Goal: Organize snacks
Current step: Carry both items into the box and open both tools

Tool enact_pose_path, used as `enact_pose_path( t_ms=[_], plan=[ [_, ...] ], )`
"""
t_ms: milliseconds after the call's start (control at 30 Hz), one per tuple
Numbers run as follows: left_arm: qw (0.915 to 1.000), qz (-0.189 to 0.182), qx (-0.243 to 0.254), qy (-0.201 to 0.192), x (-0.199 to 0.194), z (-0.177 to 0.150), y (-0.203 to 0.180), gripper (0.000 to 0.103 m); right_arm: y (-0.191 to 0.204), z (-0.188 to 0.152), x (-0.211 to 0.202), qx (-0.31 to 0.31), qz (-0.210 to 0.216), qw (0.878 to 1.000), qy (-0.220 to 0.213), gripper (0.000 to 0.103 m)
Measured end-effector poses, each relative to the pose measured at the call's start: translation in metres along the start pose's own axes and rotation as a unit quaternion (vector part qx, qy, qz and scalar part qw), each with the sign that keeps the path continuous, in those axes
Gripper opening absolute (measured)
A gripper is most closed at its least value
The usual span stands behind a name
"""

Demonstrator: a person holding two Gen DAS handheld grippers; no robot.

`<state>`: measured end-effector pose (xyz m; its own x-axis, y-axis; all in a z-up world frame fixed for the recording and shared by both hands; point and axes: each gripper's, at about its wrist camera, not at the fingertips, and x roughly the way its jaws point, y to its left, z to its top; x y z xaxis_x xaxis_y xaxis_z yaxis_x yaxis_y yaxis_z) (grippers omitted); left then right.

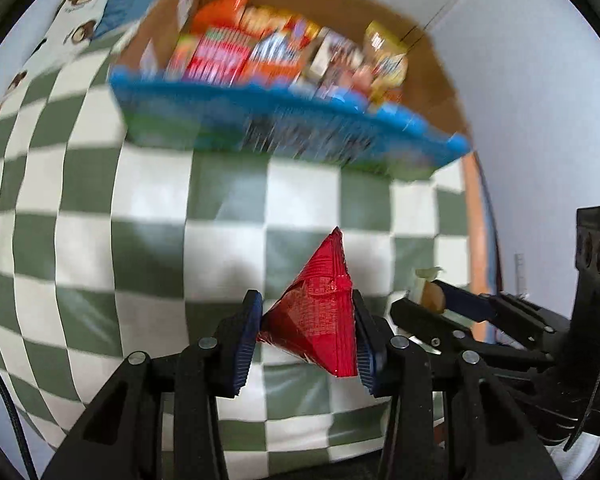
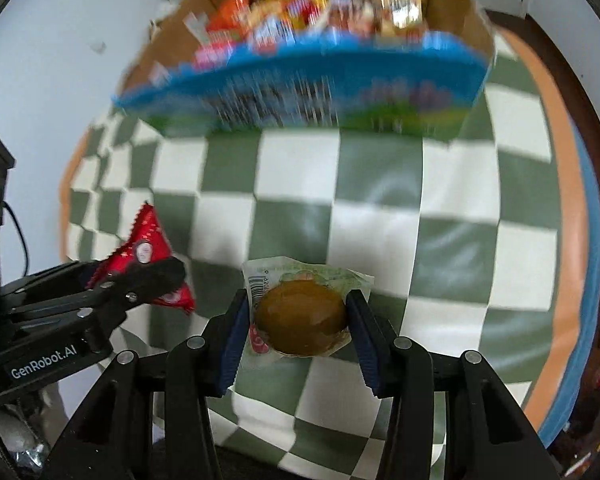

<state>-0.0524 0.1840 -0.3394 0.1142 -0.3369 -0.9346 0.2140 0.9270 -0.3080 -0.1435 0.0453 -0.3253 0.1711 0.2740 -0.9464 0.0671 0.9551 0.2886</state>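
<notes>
Snacks were in hand: the left gripper (image 1: pixel 306 334) clamped a red packet (image 1: pixel 320 312), the right gripper (image 2: pixel 300 322) a wrapped bun (image 2: pixel 302 316). Both hung above the checked cloth (image 1: pixel 140 240), short of the crowded box (image 1: pixel 432 80) (already nearly full). Doing it well probably meant clearing its near wall, then releasing over a gap.

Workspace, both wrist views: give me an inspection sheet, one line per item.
Surface: green and white checkered cloth with an orange border; bare where visible.
Job's things: cardboard box with a blue printed front, already packed with colourful snack packs; red pyramid-shaped snack packet; round brown bun in a clear wrapper.
Clutter: nothing seen on the cloth.
Grippers: left gripper shut on the red packet; right gripper shut on the wrapped bun; both held above the cloth, short of the box.
Cables: black cable at the left edge of the right wrist view.
Surroundings: pale wall behind the box; bear-print fabric at far left.
</notes>
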Motion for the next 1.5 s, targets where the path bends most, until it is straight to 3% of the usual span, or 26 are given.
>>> enact_pose_path(
  t_ms=[133, 333, 467, 733, 800, 833, 867, 900, 933, 967, 1100, 1267, 1500],
  plan=[
    [0.9996, -0.01, 0.011, -0.025, -0.022, 0.036, -0.009, 0.04, 0.006, 0.032, -0.027, 0.008, 0.019, 0.999, -0.04, 0.051],
    [0.9991, -0.006, 0.018, -0.038, -0.02, 0.098, -0.016, 0.04, -0.002, 0.094, -0.046, 0.033, 0.026, 0.996, -0.08, 0.051],
    [0.9997, 0.013, 0.011, -0.016, 0.01, 0.138, -0.012, 0.04, -0.02, 0.137, -0.036, 0.055, 0.017, 0.995, -0.085, 0.051],
    [0.9986, 0.036, -0.009, 0.038, 0.065, 0.178, 0.005, 0.041, -0.049, 0.202, 0.006, 0.073, -0.033, 0.995, -0.06, 0.052],
    [0.9976, 0.047, -0.015, 0.05, 0.077, 0.184, 0.009, 0.048, -0.055, 0.212, 0.017, 0.08, -0.038, 0.995, -0.055, 0.053],
    [0.9972, 0.052, -0.014, 0.051, 0.08, 0.185, 0.01, 0.064, -0.059, 0.216, 0.022, 0.086, -0.043, 0.994, -0.053, 0.053],
    [0.9971, 0.055, -0.013, 0.051, 0.082, 0.186, 0.011, 0.083, -0.061, 0.219, 0.025, 0.087, -0.051, 0.994, -0.052, 0.058],
    [0.997, 0.059, -0.011, 0.05, 0.084, 0.187, 0.011, 0.088, -0.063, 0.222, 0.028, 0.086, -0.063, 0.993, -0.049, 0.063],
    [0.9968, 0.063, -0.008, 0.048, 0.084, 0.188, 0.011, 0.092, -0.064, 0.224, 0.03, 0.084, -0.071, 0.993, -0.05, 0.078],
    [0.9969, 0.064, -0.006, 0.045, 0.084, 0.188, 0.011, 0.094, -0.064, 0.225, 0.031, 0.081, -0.078, 0.993, -0.049, 0.086],
    [0.9961, 0.082, 0.001, 0.033, 0.082, 0.19, 0.011, 0.096, -0.063, 0.225, 0.033, 0.069, -0.091, 0.993, -0.041, 0.094],
    [0.9936, 0.112, -0.002, 0.014, 0.077, 0.195, 0.013, 0.096, -0.055, 0.22, 0.034, 0.052, -0.115, 0.991, -0.036, 0.097],
    [0.9924, 0.123, 0.001, -0.008, 0.06, 0.197, 0.012, 0.096, -0.05, 0.212, 0.032, 0.053, -0.131, 0.989, -0.04, 0.099]
  ],
)
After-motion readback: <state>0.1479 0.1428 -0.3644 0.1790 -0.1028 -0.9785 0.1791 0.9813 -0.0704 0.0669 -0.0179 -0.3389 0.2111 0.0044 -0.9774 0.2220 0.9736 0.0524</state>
